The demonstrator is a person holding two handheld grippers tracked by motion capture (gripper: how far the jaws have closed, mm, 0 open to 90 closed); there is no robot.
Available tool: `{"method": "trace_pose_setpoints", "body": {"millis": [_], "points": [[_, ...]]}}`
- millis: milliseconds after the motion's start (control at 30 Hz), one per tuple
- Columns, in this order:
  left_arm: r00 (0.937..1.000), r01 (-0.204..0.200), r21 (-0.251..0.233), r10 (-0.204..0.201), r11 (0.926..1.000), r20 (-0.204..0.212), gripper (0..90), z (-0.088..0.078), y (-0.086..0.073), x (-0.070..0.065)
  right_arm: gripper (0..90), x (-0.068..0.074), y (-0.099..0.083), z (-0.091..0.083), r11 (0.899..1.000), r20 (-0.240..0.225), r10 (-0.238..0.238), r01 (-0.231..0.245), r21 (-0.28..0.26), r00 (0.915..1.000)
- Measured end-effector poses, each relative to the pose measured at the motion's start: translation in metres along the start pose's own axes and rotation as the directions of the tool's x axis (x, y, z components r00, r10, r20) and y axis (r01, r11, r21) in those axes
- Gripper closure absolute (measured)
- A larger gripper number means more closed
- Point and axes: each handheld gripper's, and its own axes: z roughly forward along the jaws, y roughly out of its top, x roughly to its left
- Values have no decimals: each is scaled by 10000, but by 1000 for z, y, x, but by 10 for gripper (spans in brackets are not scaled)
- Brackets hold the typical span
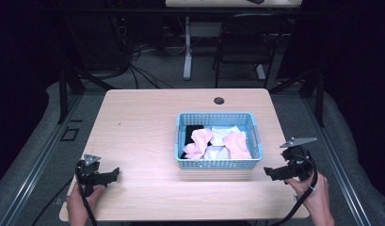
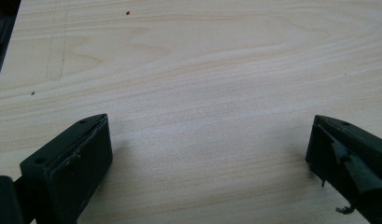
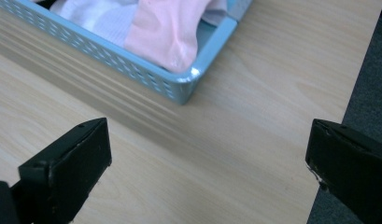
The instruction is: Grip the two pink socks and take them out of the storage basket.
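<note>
High view: a blue perforated basket is seen on the wooden table, right of centre. It is packed with pink cloths and white cloths; a black item is tucked in its far-left corner. The left gripper is held low at the table's near-left, well apart from the basket, jaws pointed toward the middle. The right gripper is held at the near-right, just beside the basket's near-right corner, not touching it. Jaw spread is too small to be judged here.

Left gripper view: the left gripper is seen with jaws spread wide, nothing between them. Bare table is seen beneath.

Right gripper view: the right gripper is likewise spread wide, nothing gripped. The basket corner is seen ahead of the jaws, near but apart. A pink cloth is draped against the inner wall at that corner, with white cloth beside it. The table edge is seen by the right-hand jaw.
</note>
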Motion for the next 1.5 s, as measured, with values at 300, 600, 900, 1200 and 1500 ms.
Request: {"method": "trace_pose_setpoints", "body": {"millis": [300, 600, 900, 1200, 1500], "points": [[10000, 10, 14, -10, 10000, 1, 5, 0, 0, 0, 0, 17, 48, -7, 9942, -110, -1049, 1051, 207, 9944], [10000, 1, 3, -1, 10000, 0, 5, 0, 0, 0, 0, 30, 91, 8, 9835, -593, -1729, 1756, 445, 9832], [10000, 0, 1, 0, 10000, 2, 5, 0, 0, 0, 0, 31, 117, 39, 9736, -1225, -1871, 2006, 1086, 9747], [10000, 1, 4, -1, 10000, 1, 5, 0, 0, 0, 0, 38, 128, 76, 9526, -1499, -2098, 2366, 1915, 9662], [10000, 0, 0, 0, 10000, -1, 4, 0, 0, 0, 71, 35, 137, 116, 9257, -1615, -1876, 2294, 3009, 9689]]}}
